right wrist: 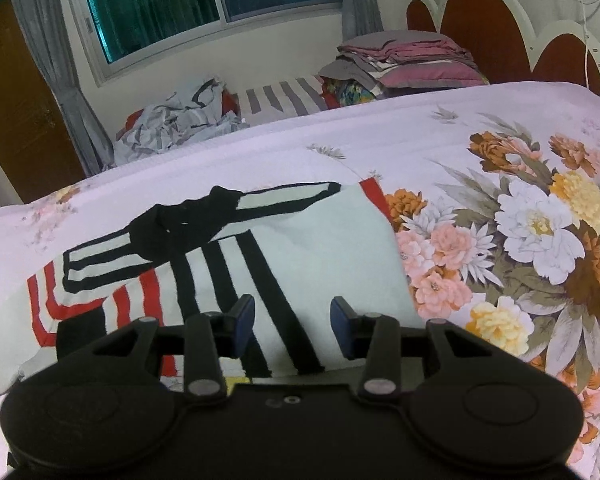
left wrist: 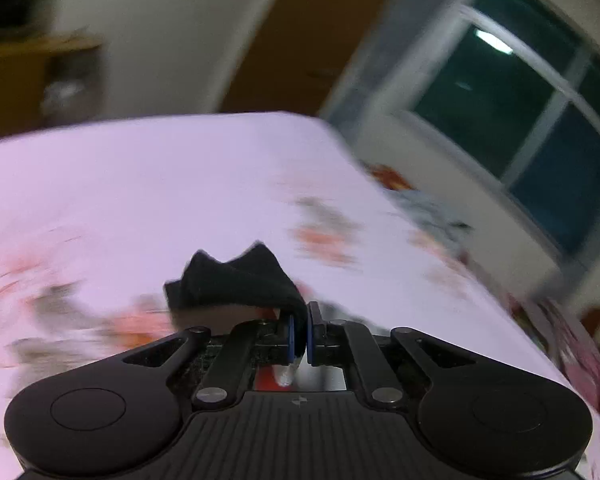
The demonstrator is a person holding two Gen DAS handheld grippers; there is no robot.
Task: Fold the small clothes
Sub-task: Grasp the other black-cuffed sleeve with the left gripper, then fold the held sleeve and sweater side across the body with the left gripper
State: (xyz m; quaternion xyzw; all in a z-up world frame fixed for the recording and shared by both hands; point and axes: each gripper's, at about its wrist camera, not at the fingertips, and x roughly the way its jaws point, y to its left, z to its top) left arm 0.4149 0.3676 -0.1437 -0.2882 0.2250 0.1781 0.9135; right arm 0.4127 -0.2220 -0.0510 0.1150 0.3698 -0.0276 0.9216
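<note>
Floral bedspread (right wrist: 500,128) under everything; your left gripper (left wrist: 299,332) pinches the black cloth (left wrist: 236,280), right gripper (right wrist: 292,324) gapes empty over the striped garment (right wrist: 300,240) beside the bouquet print. Next, lay it flat.

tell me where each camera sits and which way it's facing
Left wrist: sits on the left hand-held gripper, looking across the floral bedsheet toward a window; its own fingers show, shut on a black cloth. The picture is blurred.
Right wrist: sits on the right hand-held gripper, looking down over a striped garment toward the headboard; its fingers show open, holding nothing.
Shared: the same flowered bed and a window wall.
</note>
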